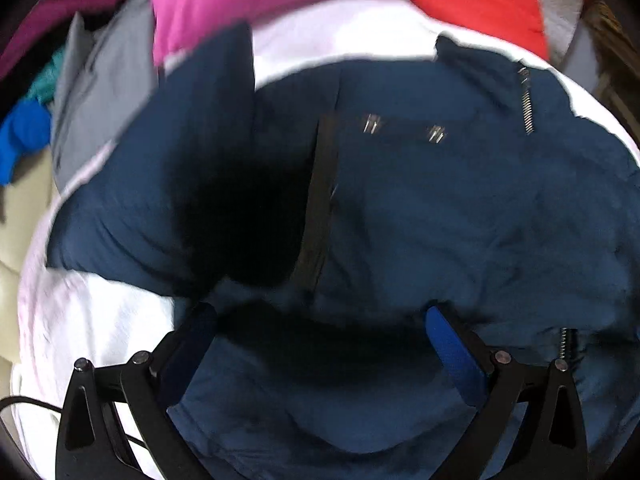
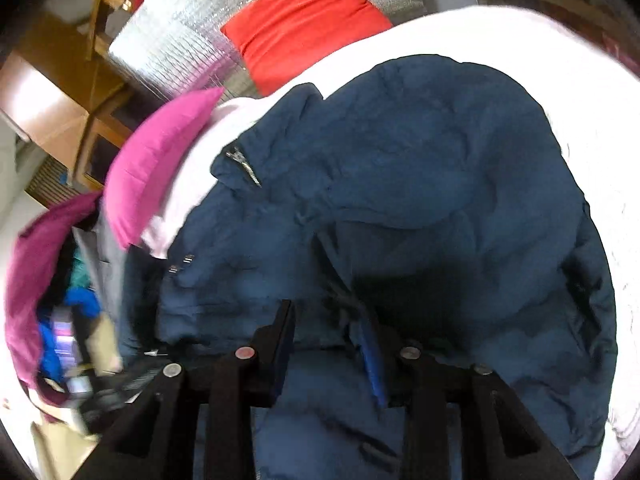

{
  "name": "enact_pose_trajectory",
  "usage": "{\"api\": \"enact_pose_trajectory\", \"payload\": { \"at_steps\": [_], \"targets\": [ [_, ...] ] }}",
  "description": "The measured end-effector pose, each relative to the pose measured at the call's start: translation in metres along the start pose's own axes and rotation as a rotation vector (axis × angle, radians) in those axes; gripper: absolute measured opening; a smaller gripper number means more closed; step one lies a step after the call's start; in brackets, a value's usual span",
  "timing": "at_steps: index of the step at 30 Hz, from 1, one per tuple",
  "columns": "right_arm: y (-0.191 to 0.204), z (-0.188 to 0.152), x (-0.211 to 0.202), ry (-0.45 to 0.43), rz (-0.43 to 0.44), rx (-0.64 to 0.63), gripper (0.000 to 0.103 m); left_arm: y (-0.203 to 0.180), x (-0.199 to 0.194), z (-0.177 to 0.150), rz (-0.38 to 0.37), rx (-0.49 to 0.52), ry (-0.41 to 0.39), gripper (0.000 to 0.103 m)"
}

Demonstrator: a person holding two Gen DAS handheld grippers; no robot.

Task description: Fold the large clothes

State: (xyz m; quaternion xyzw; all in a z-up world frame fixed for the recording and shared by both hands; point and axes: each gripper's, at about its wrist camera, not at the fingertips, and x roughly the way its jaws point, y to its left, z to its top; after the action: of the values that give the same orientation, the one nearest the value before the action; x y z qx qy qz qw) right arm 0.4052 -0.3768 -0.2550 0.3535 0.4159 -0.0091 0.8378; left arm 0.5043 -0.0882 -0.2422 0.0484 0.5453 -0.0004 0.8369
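A navy padded jacket (image 1: 440, 200) lies spread on a white sheet (image 1: 100, 320), with a metal zipper (image 1: 526, 100) near its far edge. My left gripper (image 1: 320, 320) hovers close over the jacket's near part. Its blue pads (image 1: 444, 332) stand wide apart and press on nothing. In the right wrist view the same jacket (image 2: 420, 160) fills the middle. My right gripper (image 2: 328, 328) has its jaws close together, with a bunched fold of the jacket's fabric pinched between them near the jacket's near edge.
A pink garment (image 2: 160, 160) and a red one (image 2: 304, 28) lie beyond the jacket, the red one on a silver mat (image 2: 180, 40). A grey garment (image 1: 100, 92) and a pile of mixed clothes (image 2: 60, 300) crowd the left side. Wooden furniture (image 2: 60, 100) stands behind.
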Motion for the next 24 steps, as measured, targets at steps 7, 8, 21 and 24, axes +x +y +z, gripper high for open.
{"api": "enact_pose_trajectory", "payload": {
  "at_steps": [7,8,21,24],
  "targets": [
    [-0.029,-0.006,-0.013,0.007,0.188,0.193,0.061,0.006,-0.027,-0.002,-0.124,-0.047,-0.027,0.103],
    [-0.032,-0.006,-0.013,0.006,0.197,0.213,0.061,0.009,-0.025,-0.002,-0.147,-0.060,-0.012,0.103],
    [-0.062,0.015,0.006,-0.068,0.139,0.417,0.061,0.050,-0.001,-0.010,-0.360,-0.451,0.059,0.103],
    [-0.063,0.019,0.009,-0.105,0.120,0.408,0.048,0.055,-0.002,-0.014,-0.364,-0.492,0.038,0.103]
  ]
}}
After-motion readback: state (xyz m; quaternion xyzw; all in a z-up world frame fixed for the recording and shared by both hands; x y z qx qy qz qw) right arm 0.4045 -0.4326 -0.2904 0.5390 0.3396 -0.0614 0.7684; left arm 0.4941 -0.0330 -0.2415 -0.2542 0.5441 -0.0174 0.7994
